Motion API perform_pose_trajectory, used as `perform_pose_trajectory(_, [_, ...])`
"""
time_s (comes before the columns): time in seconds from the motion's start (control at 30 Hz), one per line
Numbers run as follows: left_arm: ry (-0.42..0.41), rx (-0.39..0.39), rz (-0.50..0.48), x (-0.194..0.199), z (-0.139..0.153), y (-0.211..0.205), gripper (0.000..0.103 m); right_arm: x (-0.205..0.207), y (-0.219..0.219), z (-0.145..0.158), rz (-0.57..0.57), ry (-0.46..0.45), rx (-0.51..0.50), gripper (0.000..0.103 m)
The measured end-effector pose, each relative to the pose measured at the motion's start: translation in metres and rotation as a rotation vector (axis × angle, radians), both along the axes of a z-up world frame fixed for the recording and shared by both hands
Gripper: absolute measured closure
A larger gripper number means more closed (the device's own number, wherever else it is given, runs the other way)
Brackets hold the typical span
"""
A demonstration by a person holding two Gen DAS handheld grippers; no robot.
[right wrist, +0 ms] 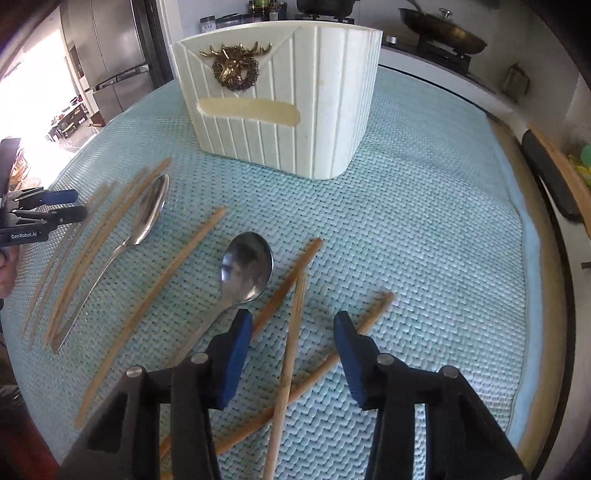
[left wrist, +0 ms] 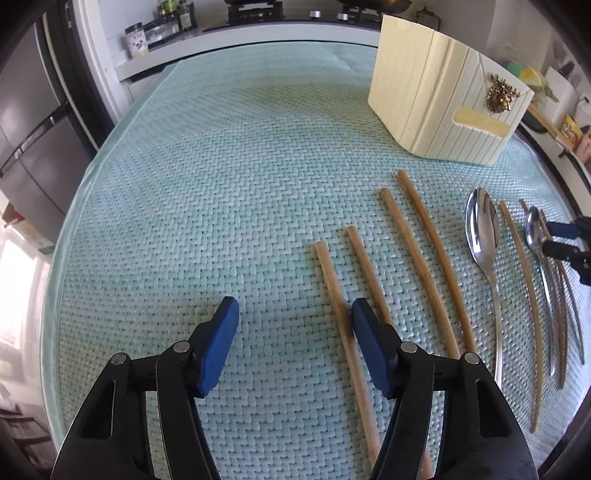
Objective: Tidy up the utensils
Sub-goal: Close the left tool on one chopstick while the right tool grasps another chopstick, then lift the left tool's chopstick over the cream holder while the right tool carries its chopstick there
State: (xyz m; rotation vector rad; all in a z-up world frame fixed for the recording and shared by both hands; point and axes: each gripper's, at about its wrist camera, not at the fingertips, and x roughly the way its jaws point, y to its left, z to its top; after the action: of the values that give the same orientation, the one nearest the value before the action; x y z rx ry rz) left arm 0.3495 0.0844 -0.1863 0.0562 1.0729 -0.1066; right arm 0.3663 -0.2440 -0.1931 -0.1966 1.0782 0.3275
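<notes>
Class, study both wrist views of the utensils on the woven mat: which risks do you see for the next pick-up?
1. Under the right gripper, three wooden chopsticks cross; pinching one may drag the others.
2. The small steel spoon lies beside its left finger and could be nudged.
3. The left gripper straddles bare pale green mat; its right finger sits over the leftmost chopstick, so closing may push it aside.

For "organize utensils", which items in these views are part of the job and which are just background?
Part of the job: chopsticks, large spoon, small spoon, cream holder, left gripper, right gripper.

Just lying about: woven mat, fridge, lidded pan, spice jars.
</notes>
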Motion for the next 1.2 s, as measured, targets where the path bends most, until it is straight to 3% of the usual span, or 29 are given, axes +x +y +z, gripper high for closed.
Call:
perform_pose_trajectory(0.03, [0.002, -0.002, -0.007, 0.002, 0.000, 0.000, 0.043, 0.004, 0.000, -0.003, 0.000, 0.024, -0.003, 0.070])
perform_pose_trajectory(0.1, [0.006, -0.014, -0.018, 0.008, 0.001, 0.001, 0.056, 0.008, -0.001, -0.003, -0.006, 0.035, 0.003, 0.076])
perform_pose_trajectory(0.17, [0.006, -0.030, -0.020, 0.008, 0.001, 0.003, 0.077, 0.009, -0.003, -0.003, -0.014, 0.053, 0.025, 0.086])
perform_pose_trajectory(0.23, [0.008, -0.059, -0.020, 0.011, 0.001, 0.004, 0.093, 0.008, -0.004, -0.003, -0.018, 0.060, 0.044, 0.089])
perform_pose_trajectory(0.43, [0.010, -0.112, -0.010, 0.016, 0.000, 0.006, 0.098, 0.002, -0.016, 0.009, -0.047, 0.054, 0.122, 0.094])
perform_pose_trajectory(0.9, [-0.001, -0.106, -0.021, 0.008, 0.000, 0.000, 0.097, -0.002, -0.028, 0.001, -0.063, 0.135, 0.094, 0.091])
perform_pose_trajectory(1.2, [0.005, -0.101, -0.038, 0.003, 0.000, 0.003, 0.096, -0.011, -0.042, 0.006, -0.034, 0.199, 0.078, 0.079])
